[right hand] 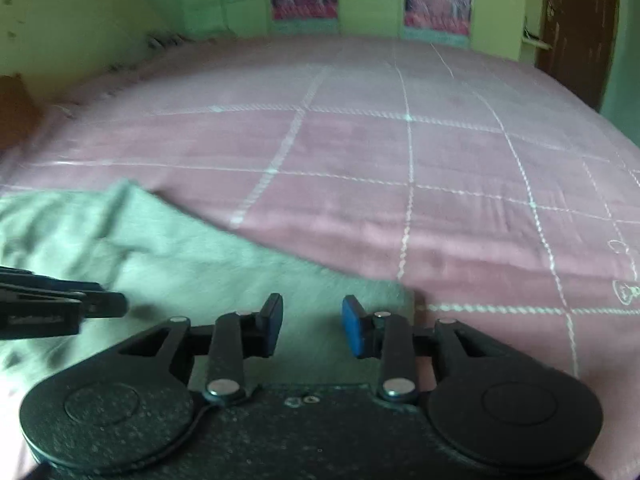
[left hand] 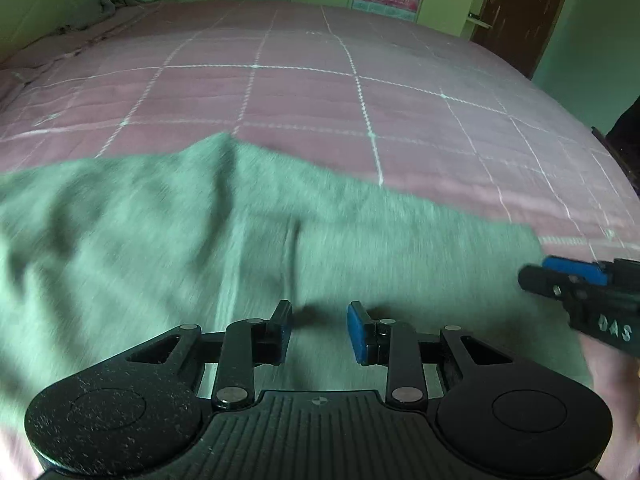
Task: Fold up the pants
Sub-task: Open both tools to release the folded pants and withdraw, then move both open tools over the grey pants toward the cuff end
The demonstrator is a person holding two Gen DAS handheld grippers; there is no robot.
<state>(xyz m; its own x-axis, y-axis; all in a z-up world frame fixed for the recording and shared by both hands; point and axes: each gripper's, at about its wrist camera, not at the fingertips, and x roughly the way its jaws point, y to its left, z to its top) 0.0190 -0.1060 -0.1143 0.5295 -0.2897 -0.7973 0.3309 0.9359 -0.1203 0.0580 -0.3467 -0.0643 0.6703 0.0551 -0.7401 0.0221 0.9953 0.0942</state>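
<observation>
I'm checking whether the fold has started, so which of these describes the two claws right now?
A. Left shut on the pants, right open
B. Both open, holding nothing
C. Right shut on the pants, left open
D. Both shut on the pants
B: the left claw and the right claw each show a clear gap between their blue pads, with the grey-green pants lying loose on the pink bedspread.

White letters "DAS" stand on the right gripper [left hand: 560, 280]; poster text is unreadable.
</observation>
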